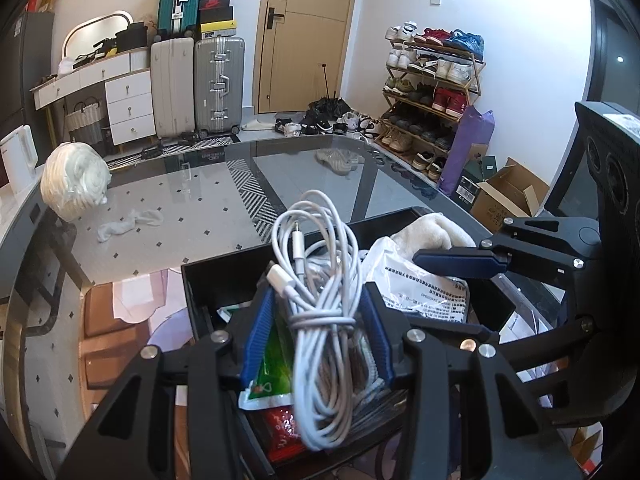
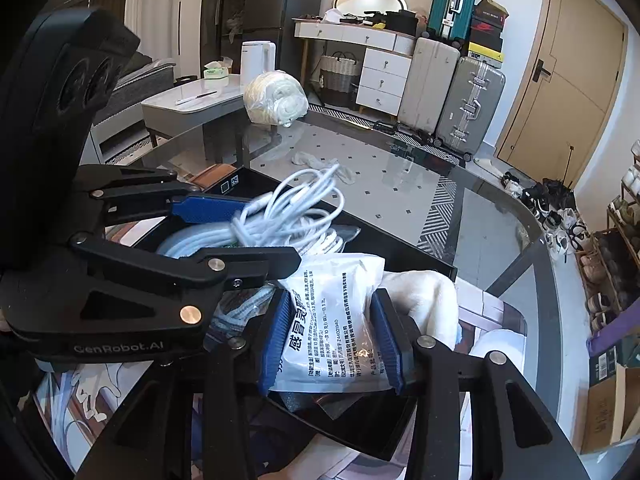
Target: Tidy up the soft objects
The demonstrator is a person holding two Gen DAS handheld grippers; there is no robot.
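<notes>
Over the black tray [image 1: 192, 280] at lower center, our left hand-held gripper [image 1: 316, 336] clamps the white cable bundle [image 1: 320, 280]; right hand-held gripper [image 2: 334, 340] clamps the white packet [image 2: 340, 320]. Loose cable loops could snag the packet.

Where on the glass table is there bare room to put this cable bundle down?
Free: the glass table between the black bin and the crumpled white cloth, and the far right stretch toward the shoe rack. Crowded: the bin itself, and the left corner by the bagged white bundle.

I can read "GenRobot.AI" on the black left gripper [image 2: 264, 236] body, and "感冒灵" on the white printed medicine sachet [image 2: 336, 320]; its smaller print's unreadable.
</notes>
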